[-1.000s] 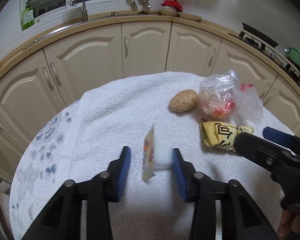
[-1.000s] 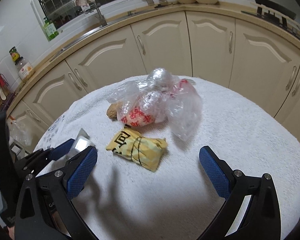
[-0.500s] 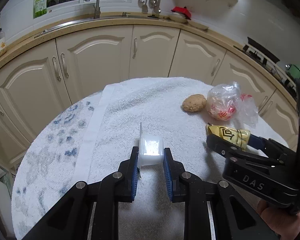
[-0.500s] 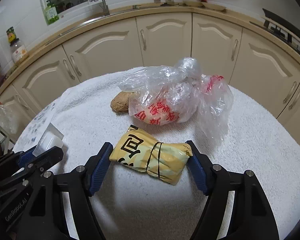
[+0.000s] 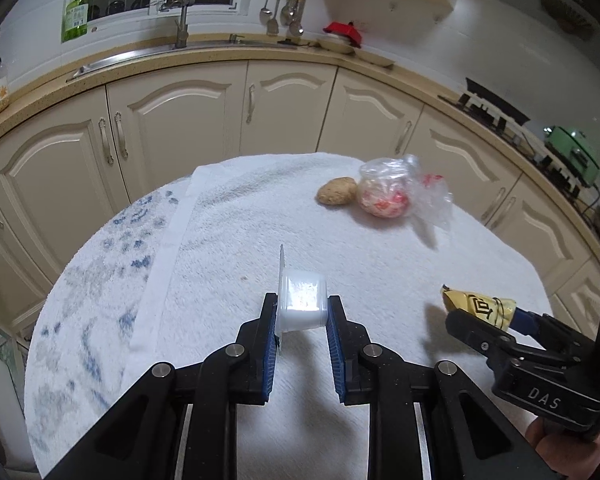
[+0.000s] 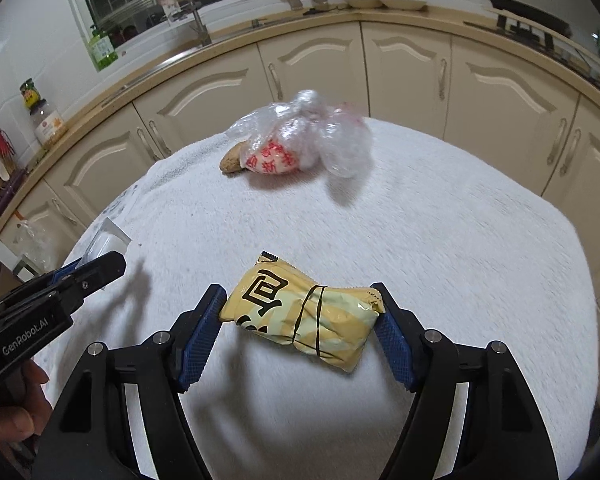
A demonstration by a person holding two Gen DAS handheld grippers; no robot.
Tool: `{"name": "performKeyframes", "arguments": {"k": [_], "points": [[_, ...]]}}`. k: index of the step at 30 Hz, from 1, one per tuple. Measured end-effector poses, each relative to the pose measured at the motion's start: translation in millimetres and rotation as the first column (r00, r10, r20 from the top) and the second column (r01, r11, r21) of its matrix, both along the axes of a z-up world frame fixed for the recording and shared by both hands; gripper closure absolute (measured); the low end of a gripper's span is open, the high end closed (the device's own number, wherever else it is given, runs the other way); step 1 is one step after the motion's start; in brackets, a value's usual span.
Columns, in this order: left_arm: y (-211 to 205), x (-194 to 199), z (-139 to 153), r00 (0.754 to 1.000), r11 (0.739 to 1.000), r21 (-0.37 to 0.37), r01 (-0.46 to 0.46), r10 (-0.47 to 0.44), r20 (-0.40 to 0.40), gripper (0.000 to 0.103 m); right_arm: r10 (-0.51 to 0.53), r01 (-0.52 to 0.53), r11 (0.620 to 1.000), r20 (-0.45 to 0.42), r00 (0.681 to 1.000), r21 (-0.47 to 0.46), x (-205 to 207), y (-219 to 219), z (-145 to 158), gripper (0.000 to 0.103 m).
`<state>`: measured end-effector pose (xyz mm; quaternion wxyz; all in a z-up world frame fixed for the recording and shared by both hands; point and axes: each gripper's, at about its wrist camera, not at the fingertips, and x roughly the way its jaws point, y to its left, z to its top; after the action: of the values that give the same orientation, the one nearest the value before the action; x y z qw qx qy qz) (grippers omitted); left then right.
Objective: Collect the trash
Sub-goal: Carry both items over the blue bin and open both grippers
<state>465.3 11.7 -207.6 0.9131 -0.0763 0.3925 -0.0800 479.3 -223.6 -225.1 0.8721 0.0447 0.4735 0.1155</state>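
My left gripper (image 5: 302,303) is shut on a small white plastic cup (image 5: 304,294) whose peeled lid stands up on its left side. It holds the cup just above the white towel (image 5: 260,220) that covers the round table. My right gripper (image 6: 298,298) is shut on a yellow snack packet (image 6: 300,314) bound with a black rubber band, gripped end to end. The packet (image 5: 478,306) also shows at the right of the left wrist view. A knotted clear plastic bag with red print (image 6: 296,148) and a brown lump (image 6: 230,162) lie at the table's far side.
Cream kitchen cabinets (image 5: 172,128) curve round behind the table under a counter with a sink tap (image 5: 182,28). A stove (image 5: 496,108) stands at the right. A blue-patterned cloth (image 5: 112,248) covers the table's left part. A hand (image 6: 8,412) holds the left gripper.
The left jaws shut on the cup and the right jaws shut on the yellow packet. Both grippers then drew back from the plastic bag, carrying their items.
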Motion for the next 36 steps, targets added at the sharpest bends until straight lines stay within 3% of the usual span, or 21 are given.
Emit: {"name": "performKeyframes", "arguments": {"k": [19,28,36], "points": [[-95.9,-109.9,72.0,0.982,0.990,0.030,0.136,-0.139,0.130,0.084,-0.135,0.125,0.990,0.157,0.978,0.071,-93.6,-95.4,81.7,0.029],[-152.1,-144.0,103.7,0.948,0.968,0.040,0.249,-0.252,0.193,0.084,-0.242,0.221,0.969,0.235,0.942,0.112,-128.9,-159.8,118.1,0.029],[-205.8,-156.7,121.7,0.903,0.933,0.045,0.357,-0.357,0.237,0.084,-0.366,0.347,0.931,0.281,0.887,0.116,-158.9,-225.4,141.8,0.029]]}}
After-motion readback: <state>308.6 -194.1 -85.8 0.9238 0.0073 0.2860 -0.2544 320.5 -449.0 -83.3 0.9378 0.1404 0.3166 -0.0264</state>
